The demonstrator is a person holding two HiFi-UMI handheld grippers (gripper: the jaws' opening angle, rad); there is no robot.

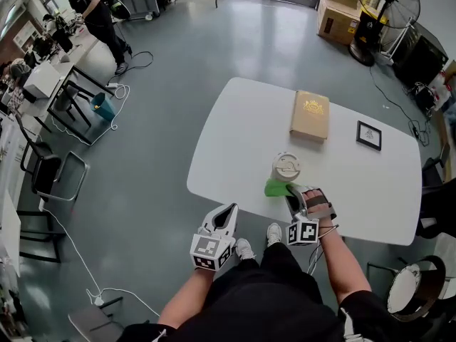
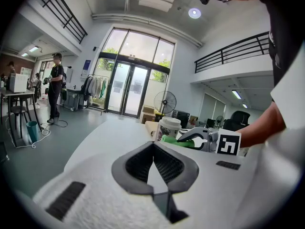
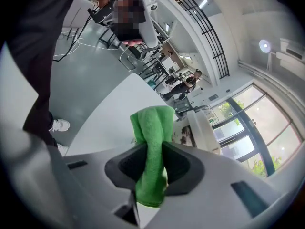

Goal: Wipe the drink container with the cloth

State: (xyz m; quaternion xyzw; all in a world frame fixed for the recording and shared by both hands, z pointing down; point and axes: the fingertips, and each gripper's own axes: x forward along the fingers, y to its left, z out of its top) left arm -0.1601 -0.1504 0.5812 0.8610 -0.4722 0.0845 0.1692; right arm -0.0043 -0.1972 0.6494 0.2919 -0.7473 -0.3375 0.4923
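A paper drink cup [image 1: 286, 167] with a white lid stands upright near the front of the white table [image 1: 235, 141]. A green cloth [image 1: 276, 188] is pinched in my right gripper [image 1: 292, 194], and its free end lies against the cup's near side. In the right gripper view the cloth [image 3: 151, 142] fills the gap between the jaws, with the cup [image 3: 199, 124] just beyond it. My left gripper [image 1: 229, 212] hangs off the table's front edge, shut and empty. From there the cup [image 2: 169, 128] and the cloth [image 2: 177, 140] show ahead.
A tan book [image 1: 310, 115] and a small black picture frame [image 1: 368, 135] lie farther back on the table. Chairs [image 1: 53, 169], desks and cables stand at the left, a floor fan [image 1: 385, 6] and boxes at the back right. A person [image 1: 96, 16] stands far off.
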